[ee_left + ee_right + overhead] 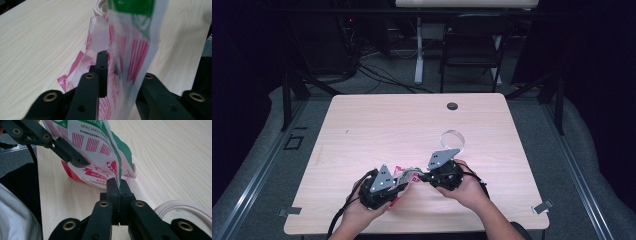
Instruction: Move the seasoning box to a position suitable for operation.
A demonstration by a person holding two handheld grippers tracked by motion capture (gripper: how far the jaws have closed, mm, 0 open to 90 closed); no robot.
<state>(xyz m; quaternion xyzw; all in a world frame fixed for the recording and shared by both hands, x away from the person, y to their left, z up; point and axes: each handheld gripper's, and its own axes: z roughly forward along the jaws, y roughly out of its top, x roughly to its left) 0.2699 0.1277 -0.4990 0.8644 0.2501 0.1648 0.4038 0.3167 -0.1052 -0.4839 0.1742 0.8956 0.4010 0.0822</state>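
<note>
1. The right gripper is clamped on one edge of the printed plastic bag, held just above the table near its front edge.
2. The left gripper straddles the opposite edge; its jaws look slightly apart, perhaps not pinching.
3. Close the left firmly before pulling, keeping clear of the tape roll.

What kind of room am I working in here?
Likely a lab or recording workspace: a bare wooden table inside dark curtains, cables trailing over the floor behind it, and a folding chair by a desk leg.
</note>
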